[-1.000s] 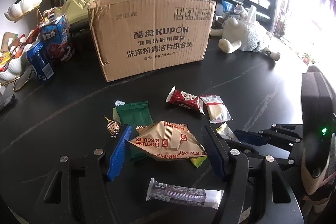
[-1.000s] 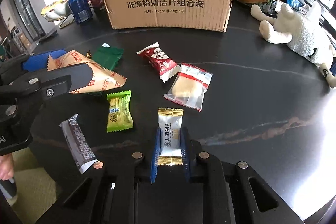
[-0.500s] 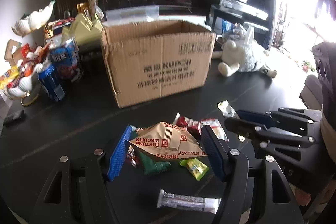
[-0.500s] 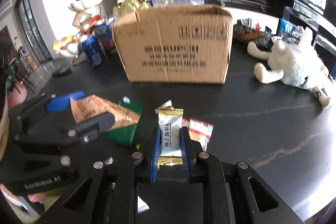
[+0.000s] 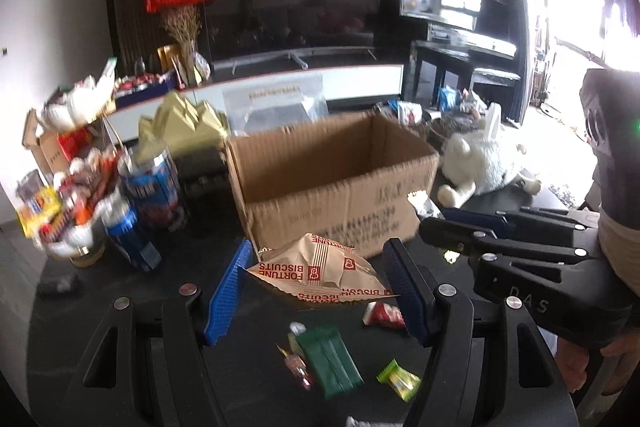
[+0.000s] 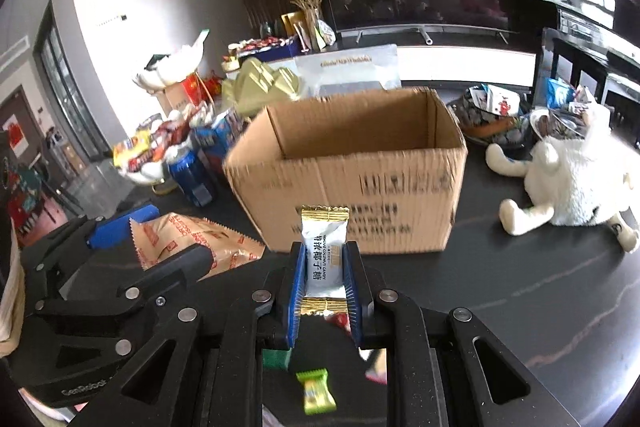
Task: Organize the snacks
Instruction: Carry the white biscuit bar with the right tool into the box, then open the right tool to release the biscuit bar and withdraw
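Observation:
My left gripper is shut on a tan fortune biscuits bag and holds it in the air in front of the open cardboard box. My right gripper is shut on a white and gold candy packet, also raised before the box. On the black table below lie a green packet, a lime candy, a red packet and a small pink sweet. The right gripper also shows at the right of the left wrist view.
A white plush toy lies right of the box. Blue cans and bowls of snacks stand left of it. A clear bag and a yellow-green packet stand behind the box. A television and a piano are beyond.
Both grippers have risen from the table with their packets and moved towards the box. The box's open top now shows in both views.

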`<action>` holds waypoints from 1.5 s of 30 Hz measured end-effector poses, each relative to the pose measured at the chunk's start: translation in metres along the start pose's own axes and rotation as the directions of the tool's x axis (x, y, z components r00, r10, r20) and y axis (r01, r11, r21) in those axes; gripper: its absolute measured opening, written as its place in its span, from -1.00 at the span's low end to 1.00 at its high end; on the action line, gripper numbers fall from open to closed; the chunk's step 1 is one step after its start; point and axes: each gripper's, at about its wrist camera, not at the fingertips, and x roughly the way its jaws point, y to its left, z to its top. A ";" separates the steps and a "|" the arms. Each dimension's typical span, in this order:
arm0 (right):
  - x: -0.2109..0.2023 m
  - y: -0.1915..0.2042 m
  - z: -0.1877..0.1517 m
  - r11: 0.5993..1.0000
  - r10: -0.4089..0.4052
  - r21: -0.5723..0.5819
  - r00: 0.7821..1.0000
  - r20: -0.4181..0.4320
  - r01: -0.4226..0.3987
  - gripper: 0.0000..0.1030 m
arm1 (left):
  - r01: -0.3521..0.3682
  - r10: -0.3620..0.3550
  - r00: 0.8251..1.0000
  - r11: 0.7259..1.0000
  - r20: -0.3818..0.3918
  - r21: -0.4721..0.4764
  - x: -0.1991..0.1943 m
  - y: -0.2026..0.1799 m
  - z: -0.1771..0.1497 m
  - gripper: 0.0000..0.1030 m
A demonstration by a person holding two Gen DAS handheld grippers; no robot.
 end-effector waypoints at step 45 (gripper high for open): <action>-0.005 0.015 0.028 0.998 -0.036 -0.049 0.996 0.079 0.040 -0.26 | -0.059 0.061 0.997 0.997 0.052 -0.041 -0.013 0.033 0.013 0.71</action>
